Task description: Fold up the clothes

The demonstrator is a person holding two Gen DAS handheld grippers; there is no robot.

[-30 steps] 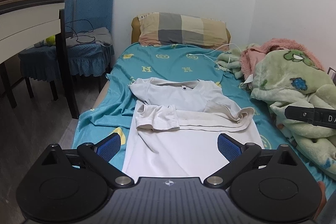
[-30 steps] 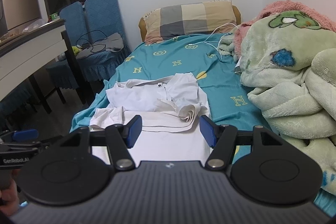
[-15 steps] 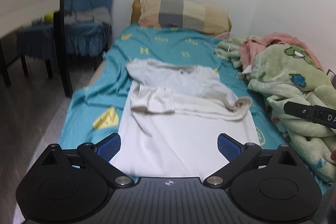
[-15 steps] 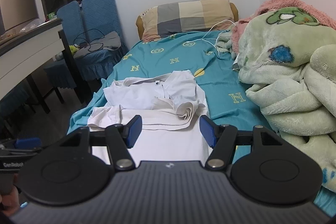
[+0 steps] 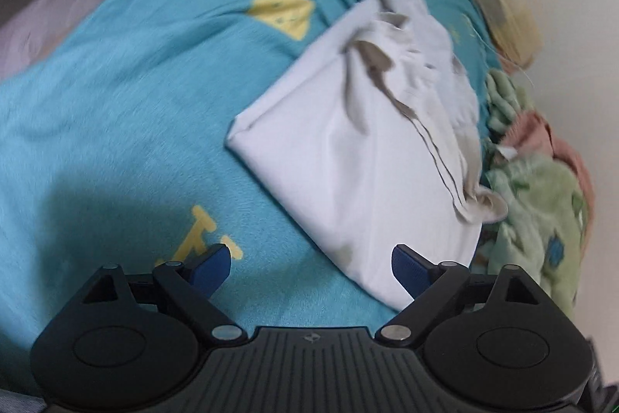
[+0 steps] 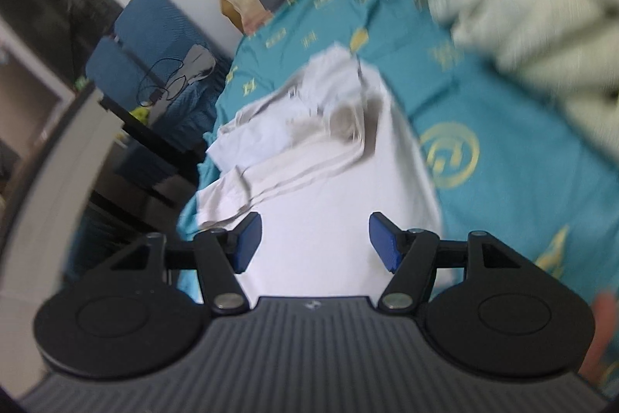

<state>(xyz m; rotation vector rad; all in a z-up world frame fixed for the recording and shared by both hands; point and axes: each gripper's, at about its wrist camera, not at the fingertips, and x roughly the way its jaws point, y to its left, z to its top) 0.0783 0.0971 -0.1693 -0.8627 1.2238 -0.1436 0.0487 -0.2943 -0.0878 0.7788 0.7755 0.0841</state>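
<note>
The white T-shirt (image 5: pixel 359 157) lies flat on the teal bed sheet (image 5: pixel 127 95), with both sleeves already laid across the chest, so the body makes one long narrow panel. This is probably why it lies lengthwise on the bed: the bottom hem is nearest to the person and can be lifted toward the collar for the next fold.

The left tongs (image 5: pixel 311 268) hang tilted over the near corner of the shirt. The jaws are wide but closing at this moment, and nothing is pressed between them. The right blue pad (image 5: pixel 406 268) is in front of the hem corner, while the left pad is over bare sheet, so the tongs seem to straddle the shirt's edge in order to pinch it.

The right tongs (image 6: pixel 315 240) stand at a medium opening, and they hold nothing. The plain lower panel of the shirt (image 6: pixel 329 188) fills the gap ahead of them, and the folded sleeves lie beyond the fingertips. To the right of these tongs the green blanket (image 6: pixel 541 6) is bunched up, well apart from the shirt. It is probably pushed there to leave free room for folding.

Both views are blurred, so whether any pad touches the cloth cannot be told.
</note>
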